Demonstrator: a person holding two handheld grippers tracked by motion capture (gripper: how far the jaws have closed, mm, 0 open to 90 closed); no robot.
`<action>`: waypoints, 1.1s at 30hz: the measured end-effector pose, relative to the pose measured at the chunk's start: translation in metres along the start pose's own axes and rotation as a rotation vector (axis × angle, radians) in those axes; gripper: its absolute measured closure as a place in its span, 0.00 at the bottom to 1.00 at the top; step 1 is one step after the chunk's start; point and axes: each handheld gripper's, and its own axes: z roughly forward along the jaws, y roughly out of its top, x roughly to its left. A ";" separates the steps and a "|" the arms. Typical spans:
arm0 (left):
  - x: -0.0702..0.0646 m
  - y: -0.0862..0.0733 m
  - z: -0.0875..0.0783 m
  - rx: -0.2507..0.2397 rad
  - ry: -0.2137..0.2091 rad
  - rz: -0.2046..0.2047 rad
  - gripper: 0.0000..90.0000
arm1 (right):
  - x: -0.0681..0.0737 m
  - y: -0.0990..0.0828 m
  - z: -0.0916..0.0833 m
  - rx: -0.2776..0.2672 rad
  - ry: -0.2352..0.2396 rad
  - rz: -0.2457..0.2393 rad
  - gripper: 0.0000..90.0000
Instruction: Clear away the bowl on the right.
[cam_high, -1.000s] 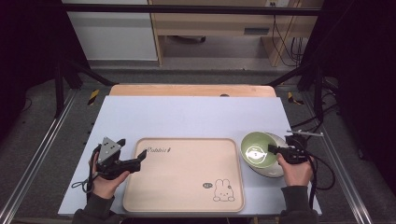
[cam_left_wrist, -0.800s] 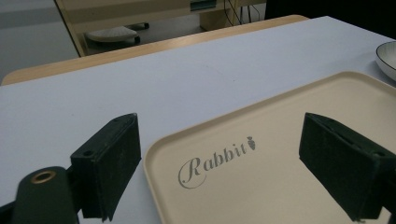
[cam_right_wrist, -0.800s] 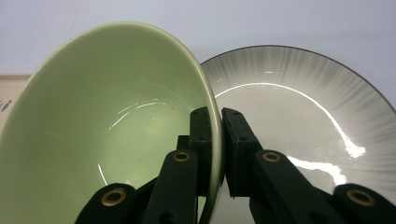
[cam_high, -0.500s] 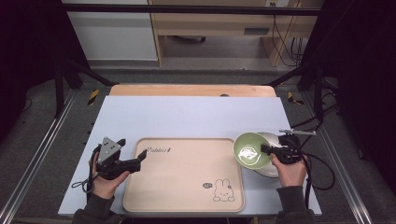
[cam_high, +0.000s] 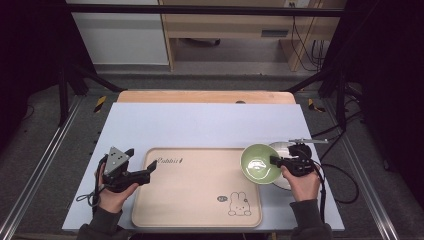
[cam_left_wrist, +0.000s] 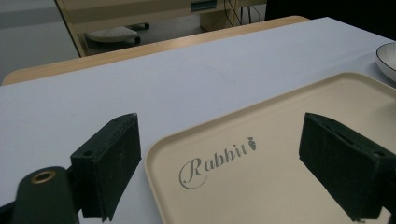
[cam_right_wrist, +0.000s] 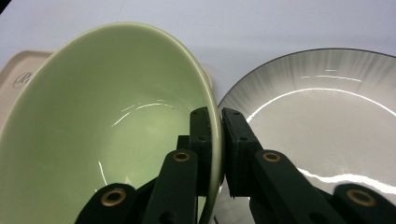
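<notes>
A green bowl (cam_high: 259, 163), pinched by its rim in the right claw (cam_right_wrist: 218, 140), hangs tilted over the right edge of a beige tray (cam_high: 195, 200), just beside a white plate (cam_right_wrist: 322, 116) on the tabletop (cam_high: 200, 122). Held by so thin a rim, the bowl could slip or swing and knock the plate below. The left claw (cam_high: 142, 175), jaws apart and empty, rests at the tray's near-left corner by the "Rabbit" lettering (cam_left_wrist: 212, 161), well clear of the bowl's path.
</notes>
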 end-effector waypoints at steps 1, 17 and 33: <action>0.000 0.000 0.000 0.000 0.000 0.000 0.14 | 0.002 0.000 0.000 0.002 0.004 -0.006 0.93; 0.002 0.001 -0.001 -0.005 0.001 -0.006 0.14 | 0.030 0.003 0.010 0.023 0.070 -0.064 0.93; 0.003 0.001 -0.002 -0.011 -0.005 -0.014 0.14 | 0.073 0.020 0.028 0.031 0.125 -0.128 0.93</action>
